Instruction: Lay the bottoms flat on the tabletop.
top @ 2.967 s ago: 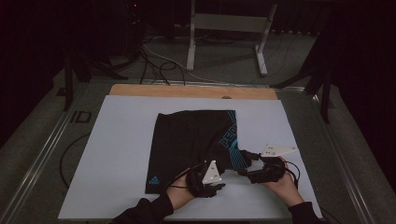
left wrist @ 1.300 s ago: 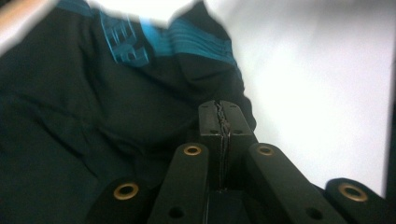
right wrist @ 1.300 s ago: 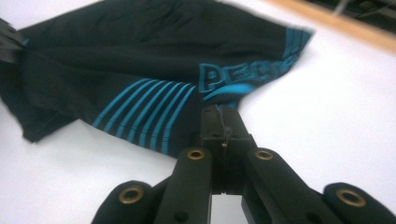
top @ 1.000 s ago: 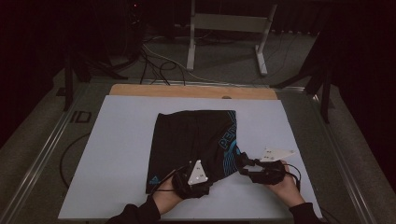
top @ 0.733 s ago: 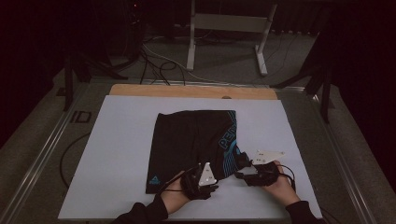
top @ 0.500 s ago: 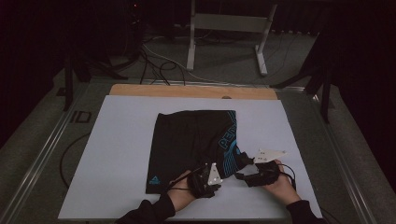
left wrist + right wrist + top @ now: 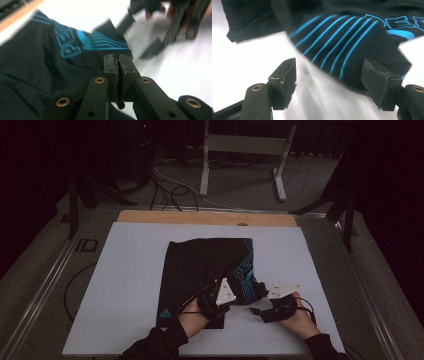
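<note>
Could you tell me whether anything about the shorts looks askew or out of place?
The shorts lie mostly flat on the white mat, but their near right corner is bunched and lifted, pinched in the shut left hand-held gripper. The right hand-held gripper is open beside it.

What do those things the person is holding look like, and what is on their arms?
Each tool is black with two blocky jaws, brass-coloured rivets on the jaw arms, a thin black cable and a pale grey three-cornered plate on top: left tool, right tool. The person wears dark long sleeves.
</note>
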Tool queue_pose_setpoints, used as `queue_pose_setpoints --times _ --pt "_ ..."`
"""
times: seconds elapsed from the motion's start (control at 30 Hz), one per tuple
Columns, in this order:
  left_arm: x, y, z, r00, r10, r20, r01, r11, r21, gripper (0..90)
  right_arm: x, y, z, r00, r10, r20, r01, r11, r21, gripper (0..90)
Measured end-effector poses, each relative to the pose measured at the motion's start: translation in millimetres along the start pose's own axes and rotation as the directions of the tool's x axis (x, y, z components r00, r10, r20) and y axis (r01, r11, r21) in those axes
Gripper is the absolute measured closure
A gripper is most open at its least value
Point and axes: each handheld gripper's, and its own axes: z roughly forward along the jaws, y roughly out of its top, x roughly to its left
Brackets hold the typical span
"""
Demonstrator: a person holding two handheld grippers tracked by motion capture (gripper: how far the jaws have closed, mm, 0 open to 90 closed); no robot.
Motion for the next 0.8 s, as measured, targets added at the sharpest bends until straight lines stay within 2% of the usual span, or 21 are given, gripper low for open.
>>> queue_pose_setpoints --times 0.03,0.07,0.1,0.2,0.23,0.27,0.3,0.33,0.37,0.4,0.5,0.53,0.57,0.6,0.67,0.7,0.77,0.8 --pt "0.0 0.0 0.0 1.0000 0.000 0.000 0.000 1.0000 0.000 85.6 0.0 0.0 0.0 1.0000 0.000 0.000 0.000 1.000 0.000 31.1" --pt "2.4 3.4 -2.0 1.0000 -0.006 -0.002 0.006 0.9998 -0.017 85.6 1.0 1.6 2.2 0.9993 -0.013 0.035 0.013 1.000 0.001 33.9" --pt "2.4 3.4 -2.0 1.0000 -0.006 -0.002 0.006 0.9998 -0.017 85.6 1.0 1.6 2.2 0.9993 -0.013 0.035 0.013 1.000 0.001 33.9" --pt "4.7 7.0 -3.9 0.9997 -0.022 -0.006 0.021 0.9991 -0.037 85.6 1.4 4.4 6.7 0.9912 -0.048 0.123 0.046 0.999 0.017 37.3" --pt "5.2 8.1 -4.6 0.9998 -0.019 -0.008 0.019 0.9990 -0.040 85.6 1.3 4.8 8.5 0.9846 -0.060 0.164 0.057 0.998 0.027 43.9" --pt "5.3 8.6 -4.8 0.9999 -0.014 -0.009 0.014 0.9992 -0.037 85.6 -1.1 5.5 12.8 0.9698 -0.083 0.229 0.070 0.995 0.065 46.4" --pt "5.0 8.8 -5.0 0.9998 -0.012 -0.014 0.012 0.9991 -0.040 85.6 -1.1 5.5 12.8 0.9698 -0.083 0.229 0.070 0.995 0.065 46.4" --pt "5.4 8.8 -5.3 0.9998 -0.018 -0.010 0.018 0.9990 -0.042 85.6 -2.5 5.1 14.6 0.9588 -0.087 0.270 0.071 0.995 0.069 51.9" --pt "5.6 8.5 -5.1 0.9997 -0.020 -0.011 0.020 0.9990 -0.040 85.6 -4.2 5.5 14.6 0.9573 -0.064 0.282 0.044 0.996 0.078 55.8" --pt "6.3 7.9 -5.3 0.9997 -0.017 -0.016 0.017 0.9991 -0.039 85.6 -6.1 5.2 13.6 0.9570 -0.063 0.283 0.045 0.997 0.070 58.6" --pt "8.5 5.5 -6.7 0.9997 -0.024 -0.011 0.024 0.9991 -0.036 85.6 -10.8 5.3 4.5 0.9450 -0.042 0.324 0.032 0.999 0.034 78.8" --pt "8.5 5.5 -6.7 0.9997 -0.024 -0.011 0.024 0.9991 -0.036 85.6 -10.8 5.3 4.5 0.9450 -0.042 0.324 0.032 0.999 0.034 78.8" --pt "8.3 4.9 -6.8 0.9996 -0.026 -0.012 0.026 0.9989 -0.039 85.6 -12.3 5.5 2.2 0.9413 -0.037 0.336 0.029 0.999 0.029 84.1" --pt "7.8 4.6 -6.7 0.9995 -0.031 -0.011 0.031 0.9987 -0.040 85.6 -15.0 6.0 -3.7 0.9418 -0.010 0.336 0.009 1.000 0.002 87.8" --pt "7.2 3.4 -7.5 0.9997 -0.023 -0.005 0.023 0.9992 -0.032 85.6 -15.4 6.7 -6.8 0.9392 -0.011 0.343 0.014 1.000 -0.007 88.3" --pt "6.8 2.7 -7.7 0.9998 -0.022 -0.004 0.022 0.9993 -0.029 85.6 -14.6 10.0 -15.1 0.9473 0.007 0.320 -0.001 1.000 -0.020 88.4" --pt "7.2 1.3 -8.9 0.9994 -0.033 0.004 0.034 0.9990 -0.030 85.5 -13.1 11.4 -19.9 0.9472 -0.001 0.321 0.009 1.000 -0.024 88.5" --pt "8.6 0.6 -9.8 0.9995 -0.031 0.011 0.031 0.9992 -0.025 85.5 -11.8 12.7 -25.7 0.9516 0.007 0.307 0.004 0.999 -0.035 88.5"
